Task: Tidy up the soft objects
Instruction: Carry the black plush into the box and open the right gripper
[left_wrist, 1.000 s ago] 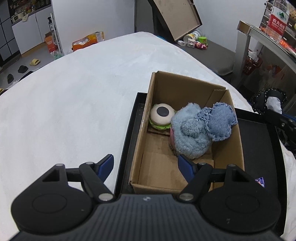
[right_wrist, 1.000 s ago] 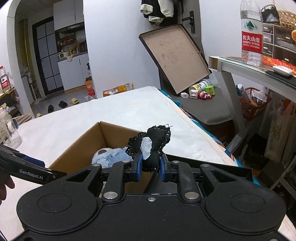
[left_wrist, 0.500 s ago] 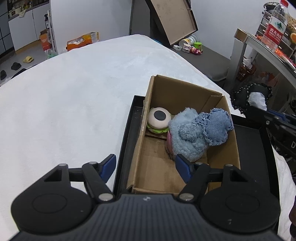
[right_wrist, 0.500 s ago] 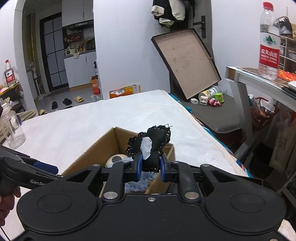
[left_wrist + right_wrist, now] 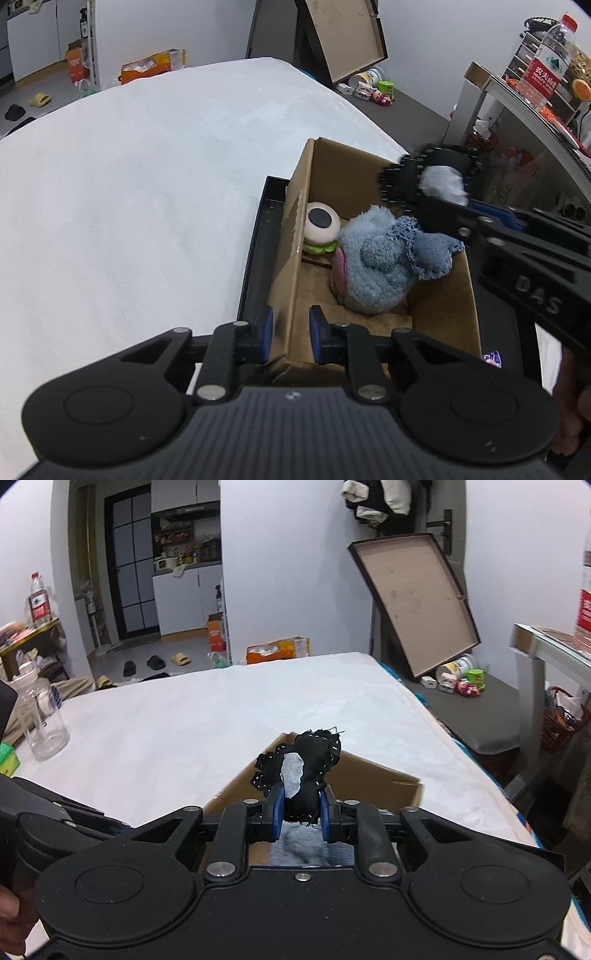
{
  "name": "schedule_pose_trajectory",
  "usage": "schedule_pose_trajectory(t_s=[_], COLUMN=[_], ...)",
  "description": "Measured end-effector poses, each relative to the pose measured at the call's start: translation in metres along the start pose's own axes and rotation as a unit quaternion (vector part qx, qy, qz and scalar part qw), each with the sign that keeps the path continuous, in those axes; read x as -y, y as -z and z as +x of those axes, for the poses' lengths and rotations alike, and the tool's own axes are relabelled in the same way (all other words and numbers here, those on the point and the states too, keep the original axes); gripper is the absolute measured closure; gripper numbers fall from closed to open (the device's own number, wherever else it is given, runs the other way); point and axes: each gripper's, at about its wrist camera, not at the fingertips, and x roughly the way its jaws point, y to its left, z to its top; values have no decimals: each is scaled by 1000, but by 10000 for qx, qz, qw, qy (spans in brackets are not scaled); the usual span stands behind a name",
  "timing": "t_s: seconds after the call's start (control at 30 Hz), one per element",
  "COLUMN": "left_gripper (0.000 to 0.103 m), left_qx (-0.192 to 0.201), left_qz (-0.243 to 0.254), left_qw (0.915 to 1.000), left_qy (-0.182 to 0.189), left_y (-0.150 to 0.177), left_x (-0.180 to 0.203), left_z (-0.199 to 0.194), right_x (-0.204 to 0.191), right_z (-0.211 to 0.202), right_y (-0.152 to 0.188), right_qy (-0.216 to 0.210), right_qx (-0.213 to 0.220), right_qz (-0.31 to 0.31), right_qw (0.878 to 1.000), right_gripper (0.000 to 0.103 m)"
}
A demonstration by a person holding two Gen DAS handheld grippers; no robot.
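Note:
An open cardboard box (image 5: 439, 317) stands in a black tray (image 5: 255, 254) on a white bed. Inside lie a burger-shaped plush with a black spot (image 5: 320, 229) and a fluffy blue plush with a denim patch (image 5: 376, 269). My left gripper (image 5: 291, 338) is shut on the box's near left wall. My right gripper (image 5: 301, 814) is shut on a black plush with a white patch (image 5: 303, 764) and holds it above the box; the plush also shows in the left wrist view (image 5: 424, 177), over the box's far right corner.
The white bed (image 5: 129, 192) spreads left and beyond the box. A clear plastic bottle (image 5: 42, 720) stands on its left part. A side table with a water bottle (image 5: 543, 70) stands on the right, and a leaning board (image 5: 413, 602) stands behind the bed.
My left gripper has closed from wide open onto the box's left wall. My right gripper has carried the black plush left, over the box.

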Motion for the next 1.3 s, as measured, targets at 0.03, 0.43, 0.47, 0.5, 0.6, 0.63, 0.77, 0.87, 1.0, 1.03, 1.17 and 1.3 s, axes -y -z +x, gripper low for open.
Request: schedule_pose_trajectory(t_s=[0.03,0.43,0.47,0.5,0.6,0.63,0.77,0.87,1.0,1.03,1.17,1.3], left_gripper=[84,85,85,85,85,85,84,84,81,80,73,66], left_qx=[-3,-21,-20,-21,-32,-31,-51,-29,-66,-84,-147,-171], left_qz=[1,-126,-117,-111,-104,-92,-61,12,98,114,199,207], left_qw=[10000,9997,9998,9998,9998,9999,10000,10000,9999,9998,9994,9991], left_qy=[23,188,184,177,138,130,44,-71,-118,-143,-244,-322], left_y=[0,-1,-1,-1,-1,-2,-1,-1,-1,-1,0,2], left_x=[0,-9,-9,-8,-7,-6,-2,2,10,12,18,20], left_z=[0,-2,-2,-3,-3,-3,-3,-5,-6,-7,-9,-11], right_x=[-3,-20,-22,-22,-21,-20,-16,-11,-2,0,8,15], right_z=[2,21,21,22,22,21,16,11,2,1,-6,-15], right_y=[-1,-3,-3,-3,-1,-1,1,3,6,8,11,14], right_qy=[-2,-42,-35,-22,-9,-4,6,35,48,47,-15,-70], right_qx=[-29,-363,-372,-389,-435,-447,-417,-386,-374,-372,-364,-310], right_qz=[-23,90,85,86,131,147,195,258,378,398,484,550], right_qw=[10000,9993,9993,9992,9990,9989,9989,9989,9986,9985,9982,9980], right_gripper=[83,79,78,75,73,73,73,72,72,72,70,64])
